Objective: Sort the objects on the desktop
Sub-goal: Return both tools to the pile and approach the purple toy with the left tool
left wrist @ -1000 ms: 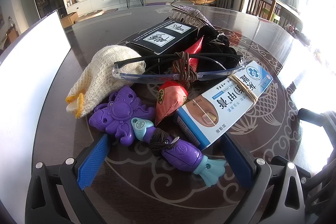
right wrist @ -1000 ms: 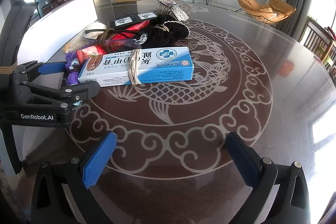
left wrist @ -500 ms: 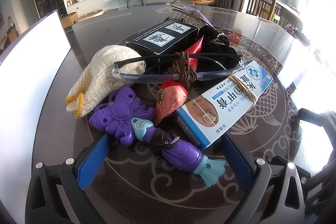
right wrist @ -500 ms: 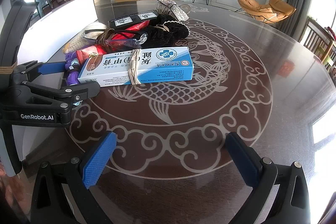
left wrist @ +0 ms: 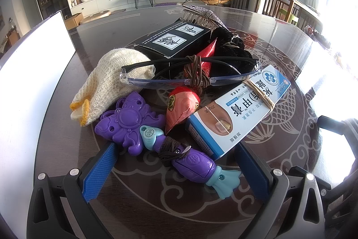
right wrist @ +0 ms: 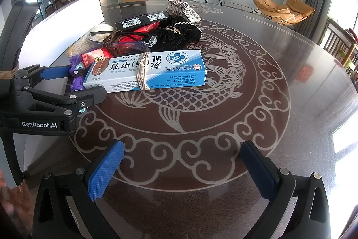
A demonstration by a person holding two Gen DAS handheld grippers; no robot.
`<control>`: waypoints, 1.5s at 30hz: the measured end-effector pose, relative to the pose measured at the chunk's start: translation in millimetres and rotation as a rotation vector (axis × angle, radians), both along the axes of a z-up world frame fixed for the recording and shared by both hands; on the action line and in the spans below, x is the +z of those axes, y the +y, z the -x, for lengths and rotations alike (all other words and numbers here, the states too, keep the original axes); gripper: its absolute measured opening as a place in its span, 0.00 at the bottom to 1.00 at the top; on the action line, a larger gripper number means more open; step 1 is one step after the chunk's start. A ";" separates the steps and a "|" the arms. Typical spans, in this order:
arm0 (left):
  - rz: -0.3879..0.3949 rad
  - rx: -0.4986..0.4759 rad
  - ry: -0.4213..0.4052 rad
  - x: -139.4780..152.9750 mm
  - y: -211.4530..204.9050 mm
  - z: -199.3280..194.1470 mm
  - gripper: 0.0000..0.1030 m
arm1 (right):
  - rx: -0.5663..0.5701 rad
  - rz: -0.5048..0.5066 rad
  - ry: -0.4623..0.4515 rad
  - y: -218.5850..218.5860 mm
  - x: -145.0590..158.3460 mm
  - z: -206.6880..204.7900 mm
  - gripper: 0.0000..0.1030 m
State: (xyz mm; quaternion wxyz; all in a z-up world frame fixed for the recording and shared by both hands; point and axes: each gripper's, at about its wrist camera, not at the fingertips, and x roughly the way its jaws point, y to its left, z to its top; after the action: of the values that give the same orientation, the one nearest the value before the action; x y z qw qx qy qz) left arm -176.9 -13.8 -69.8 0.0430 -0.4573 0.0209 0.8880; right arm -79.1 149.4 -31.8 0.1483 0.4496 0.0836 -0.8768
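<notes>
Left gripper [left wrist: 176, 167] spread wide, nothing clamped, blue pads [left wrist: 99, 169] low over the dark round table [left wrist: 56, 118]. Between those pads, the purple toy [left wrist: 156, 138], a brown cord wound round its middle, teal tail nearest the camera. Touching the toy's far side, a red cone-shaped packet [left wrist: 181, 104]. Right of the toy, the blue-and-white cream box [left wrist: 239, 109] with a rubber band round it, its near corner just beside the right pad. Left of the toy and a little beyond, a cream knitted glove [left wrist: 111, 82] with yellow trim. Beyond the toy, clear glasses [left wrist: 190, 80] tied with brown cord lying across the heap; further back a black box [left wrist: 176, 39] with white labels, a black fluffy scrunchie [left wrist: 230, 48], and at the far end a glittery hair comb [left wrist: 201, 15]. Well left of the toy, a white board [left wrist: 29, 64], its nature hard to tell through the glare.

Right gripper [right wrist: 181, 169] also spread wide and holding nothing, over bare table with the fish pattern [right wrist: 201, 91], well apart from the toy [right wrist: 77, 80], here mostly hidden behind the left gripper [right wrist: 73, 86] and the cream box [right wrist: 145, 73]
</notes>
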 end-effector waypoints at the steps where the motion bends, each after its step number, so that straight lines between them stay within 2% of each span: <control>1: 0.000 0.000 0.000 0.0 0.0 -0.1 1.00 | 0.000 0.000 0.000 0.0 0.0 0.3 1.00; 15: 0.000 0.000 0.000 0.1 -0.3 -1.0 1.00 | -0.002 0.001 0.000 0.1 0.0 0.0 1.00; 18: 0.001 0.000 -0.003 0.1 -0.2 0.1 1.00 | -0.035 -0.001 0.000 -1.3 -0.7 2.7 1.00; 21: 0.006 -0.038 -0.043 1.2 -2.9 -12.1 1.00 | -0.035 0.000 -0.001 -1.5 -0.5 2.6 1.00; 25: 0.003 -0.058 -0.037 3.4 -24.4 -54.6 1.00 | -0.035 0.000 -0.001 -1.5 -0.6 2.6 1.00; 28: -0.001 -0.031 -0.048 2.6 -43.1 -73.1 1.00 | -0.035 0.000 -0.001 -1.5 -0.7 2.6 1.00; 29: -0.027 -0.015 -0.049 4.3 -48.9 -74.0 1.00 | -0.035 0.000 -0.001 -1.6 -0.9 2.6 1.00; 32: -0.137 0.041 0.012 18.2 -56.2 -67.8 1.00 | -0.035 0.000 -0.001 -1.5 -1.0 2.6 1.00; 35: -0.156 0.111 0.071 36.0 -50.4 -39.3 1.00 | -0.035 0.000 -0.001 -1.5 -1.1 2.6 1.00; 37: -0.150 0.131 0.040 35.3 -42.3 -10.0 1.00 | -0.035 0.000 -0.001 -1.4 -0.9 2.6 1.00; 40: -0.050 0.152 -0.023 20.1 -25.8 20.0 1.00 | -0.035 0.000 -0.001 -1.5 -1.2 2.6 1.00; 45: -0.100 0.187 -0.032 14.8 -42.8 9.8 1.00 | -0.035 0.000 -0.001 -1.5 -1.4 2.5 1.00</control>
State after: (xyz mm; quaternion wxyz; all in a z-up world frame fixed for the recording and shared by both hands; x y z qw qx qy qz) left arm -186.7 -56.6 -55.0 -0.0167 -0.4686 -0.0670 0.8807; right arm -81.7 148.0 -33.2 0.1329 0.4514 0.0754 -0.8791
